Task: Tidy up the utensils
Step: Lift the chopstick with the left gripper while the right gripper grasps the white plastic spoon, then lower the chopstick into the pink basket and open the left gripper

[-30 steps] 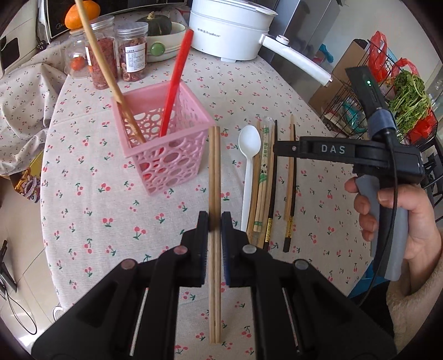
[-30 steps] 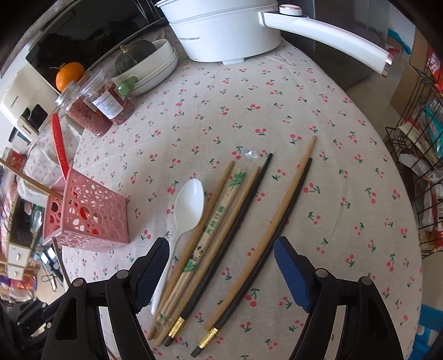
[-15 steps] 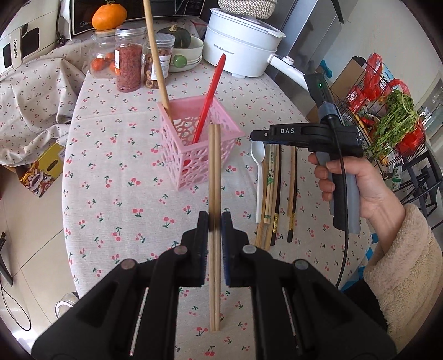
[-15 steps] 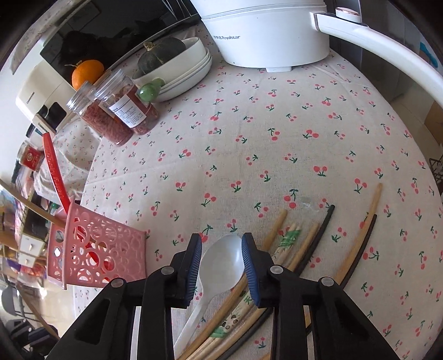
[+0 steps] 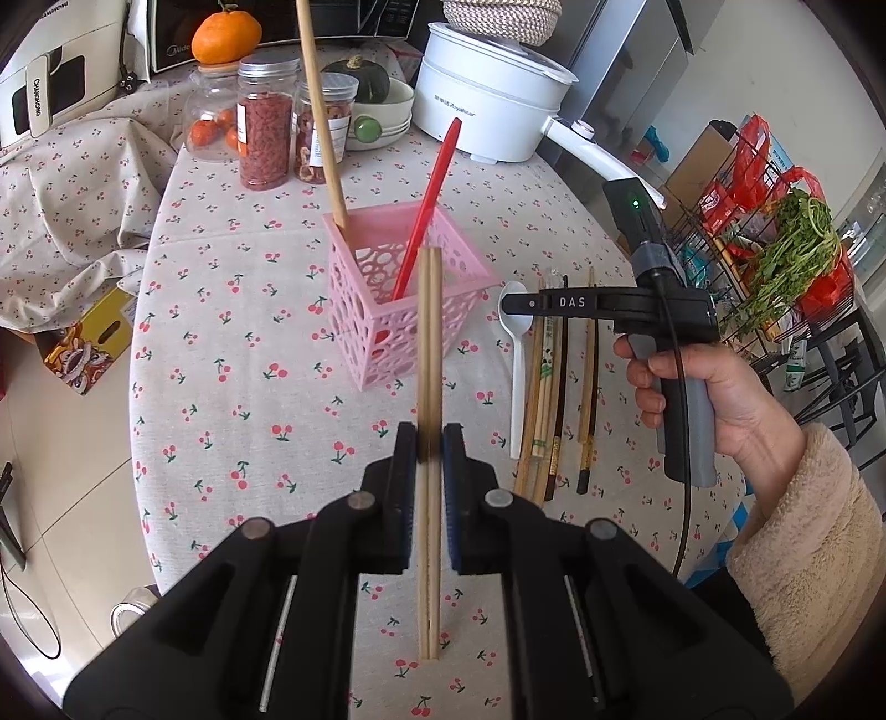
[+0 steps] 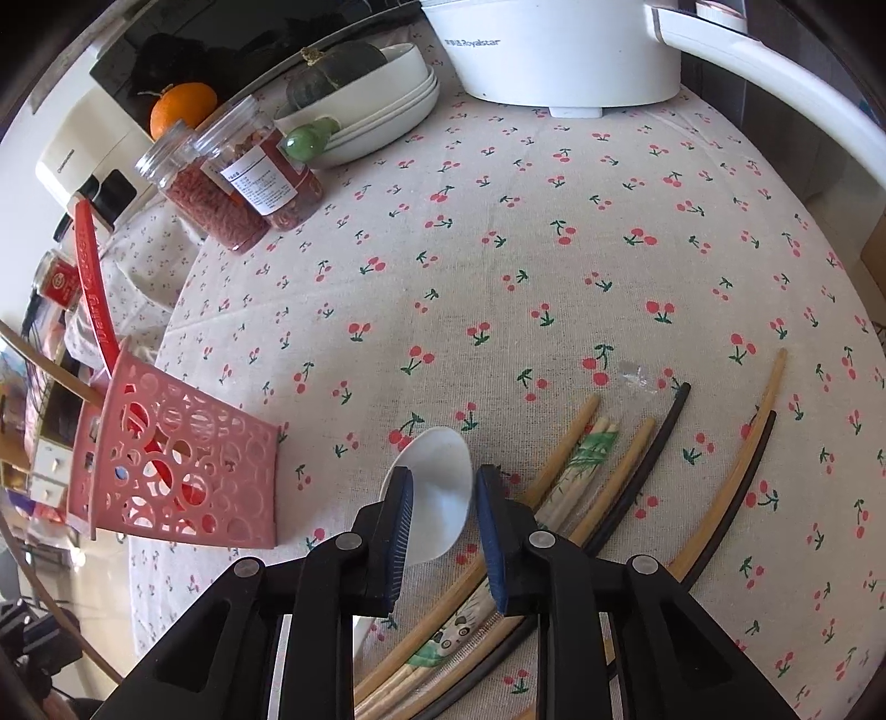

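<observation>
My left gripper (image 5: 429, 437) is shut on a pair of wooden chopsticks (image 5: 429, 332), held off the cloth with the tips pointing at the pink basket (image 5: 360, 310). A red utensil (image 5: 429, 194) and a long wooden stick (image 5: 321, 111) stand in that basket. My right gripper (image 6: 440, 482) points down over the white spoon (image 6: 437, 487). Its jaws are closing, with the spoon's bowl between them, and the spoon still lies on the cloth. Right of the spoon lie several chopsticks (image 6: 609, 482) side by side. In the left wrist view a hand holds the right gripper (image 5: 512, 302) over the spoon (image 5: 518, 360).
At the back of the round table stand a white electric pot (image 5: 487, 99) with a long handle, jars (image 5: 264, 138), stacked bowls (image 6: 387, 105) with a squash, and an orange (image 5: 227, 39). A wire rack with greens (image 5: 786, 249) stands beyond the table's right edge.
My right gripper came down and forward over the spoon, and its jaws narrowed from wide apart to a small gap. My left gripper lifted the chopstick pair and drew back from the basket.
</observation>
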{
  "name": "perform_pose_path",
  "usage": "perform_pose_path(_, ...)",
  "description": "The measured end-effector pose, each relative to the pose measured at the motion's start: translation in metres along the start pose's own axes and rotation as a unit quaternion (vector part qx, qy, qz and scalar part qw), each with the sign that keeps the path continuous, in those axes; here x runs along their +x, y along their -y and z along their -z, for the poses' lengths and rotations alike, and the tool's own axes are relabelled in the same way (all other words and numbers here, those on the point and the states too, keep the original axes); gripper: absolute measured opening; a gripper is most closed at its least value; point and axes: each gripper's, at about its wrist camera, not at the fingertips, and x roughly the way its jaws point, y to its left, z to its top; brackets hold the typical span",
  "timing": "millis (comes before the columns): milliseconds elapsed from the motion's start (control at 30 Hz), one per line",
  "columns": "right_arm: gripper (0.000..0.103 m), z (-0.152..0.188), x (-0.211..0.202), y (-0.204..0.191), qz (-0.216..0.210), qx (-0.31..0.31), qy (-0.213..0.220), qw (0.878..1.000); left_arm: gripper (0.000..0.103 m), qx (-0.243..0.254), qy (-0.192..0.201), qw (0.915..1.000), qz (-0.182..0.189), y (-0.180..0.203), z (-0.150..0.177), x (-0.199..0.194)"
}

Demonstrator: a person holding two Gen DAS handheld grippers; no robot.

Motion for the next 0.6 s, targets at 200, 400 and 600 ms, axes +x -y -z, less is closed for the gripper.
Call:
perform_pose_path(200, 0.005, 0.004, -0.006, -0.017, 0.005, -0.031, 0.003, 1.0, 0.01, -0.003, 0.022, 0.9997, 0.003, -0.001, -0.003, -0.015)
perform_pose_path(400, 0.004, 0.008, -0.054, -0.042, -0.002, -0.062, 0.065, 0.996, 0.01, 0.002, 0.077, 0.997, 0.01, 0.004, -0.012, -0.047)
perform_pose_path(600, 0.004, 0.015, -0.108, -0.051, -0.006, -0.054, 0.137, 0.989, 0.01, 0.017, 0.156, 0.9875, 0.017, 0.015, -0.021, -0.088)
